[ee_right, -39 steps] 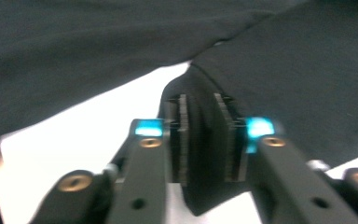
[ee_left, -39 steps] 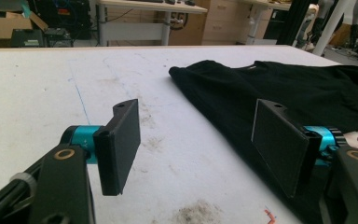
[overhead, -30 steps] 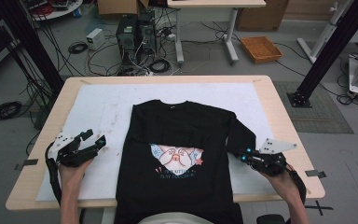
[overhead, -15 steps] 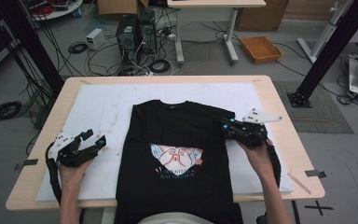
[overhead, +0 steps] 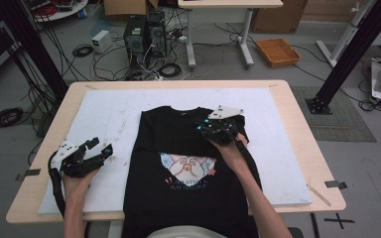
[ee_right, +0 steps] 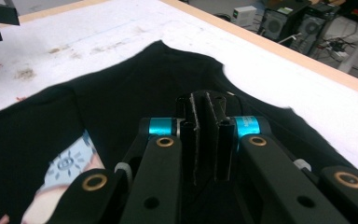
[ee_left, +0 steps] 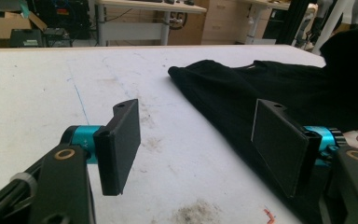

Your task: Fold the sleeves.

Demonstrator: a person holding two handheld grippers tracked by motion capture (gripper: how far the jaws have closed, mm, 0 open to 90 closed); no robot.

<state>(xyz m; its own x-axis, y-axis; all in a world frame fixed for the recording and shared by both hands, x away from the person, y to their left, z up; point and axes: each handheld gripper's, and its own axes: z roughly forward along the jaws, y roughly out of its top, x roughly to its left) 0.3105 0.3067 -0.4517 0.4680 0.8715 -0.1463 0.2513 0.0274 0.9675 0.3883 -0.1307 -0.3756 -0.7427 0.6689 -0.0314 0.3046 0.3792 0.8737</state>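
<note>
Since a second ago the right claw [overhead: 209, 130] has travelled from the shirt's right edge inward and toward the far side, drawing the right sleeve in over the chest, while the left claw [overhead: 98, 148] has kept its place. In the right gripper view its jaws stand pressed together with a thin fold of black cloth pinched between the pads. From the high view it hovers over the upper chest of the black T-shirt [overhead: 178, 139], just right of the collar and just beyond the printed picture [overhead: 187, 167].

Over on the left, the left claw has its jaws spread wide with nothing between them. It sits low over the bare white cover [overhead: 109, 114], just beside the shirt's left edge and not touching it. In the left gripper view the shirt's near shoulder lies past its right jaw.

Face up, the T-shirt lies along the middle of the surface [overhead: 297, 104], its collar toward the far edge and its hem hanging off the near edge. Its left side lies straight and flat; the right side is folded in beneath the person's right forearm [overhead: 250, 183].

Beyond the surface, on the floor, stand computer cases [overhead: 141, 34] amid tangled cables, with a shallow orange tray [overhead: 278, 51] to their right.
</note>
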